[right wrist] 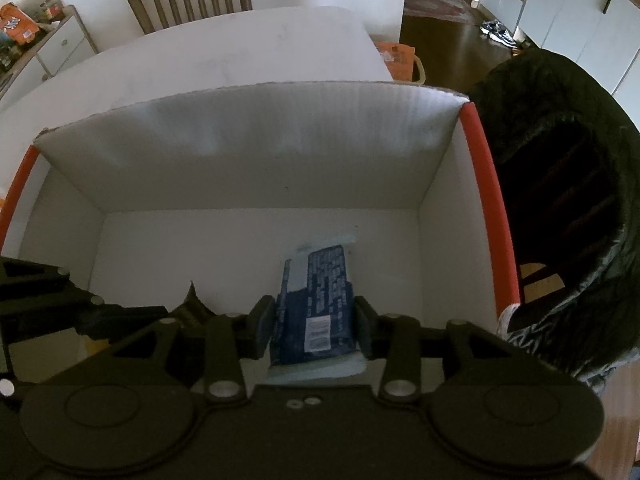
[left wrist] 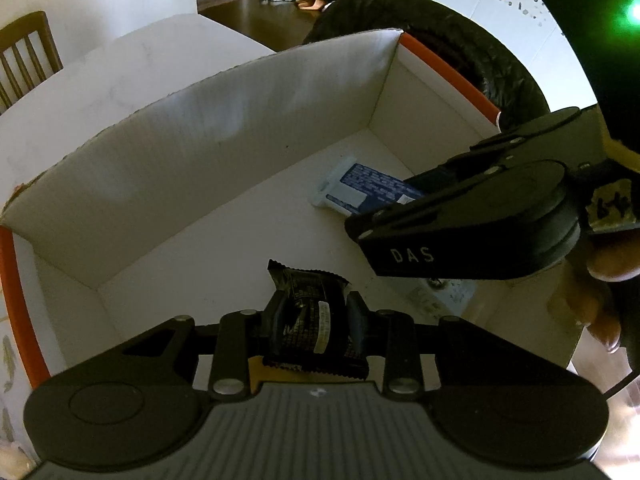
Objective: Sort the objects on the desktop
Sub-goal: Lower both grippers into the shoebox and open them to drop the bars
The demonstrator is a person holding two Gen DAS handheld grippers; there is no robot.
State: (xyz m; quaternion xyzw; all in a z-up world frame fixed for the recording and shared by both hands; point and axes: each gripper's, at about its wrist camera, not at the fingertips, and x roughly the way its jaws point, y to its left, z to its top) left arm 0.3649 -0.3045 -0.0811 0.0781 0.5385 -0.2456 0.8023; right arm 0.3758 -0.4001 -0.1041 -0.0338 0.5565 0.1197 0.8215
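We've got both grippers over the white box (right wrist: 248, 148) w/ orange-edged sides, sitting on the table (right wrist: 240, 48); left gripper (left wrist: 316, 320) has its fingers pinched narrow on a black snack wrapper (left wrist: 308, 296), held above the box floor near the front-left; right gripper (right wrist: 314, 328) has its fingers around the blue-and-white packet (right wrist: 316, 292), pads touching or just beside its sides, can't tell how firmly; in the left view that packet (left wrist: 360, 188) looks low in the box, on or near the floor twd the right wall; we judge the step as dropping both items in; to do it well we keep wrists level, lower till each item is close to the floor, open the fingers wide one at a time, keep the two grippers apart so they don't knock, then lift straight up clear of the walls so nothing drags the wrapper back out
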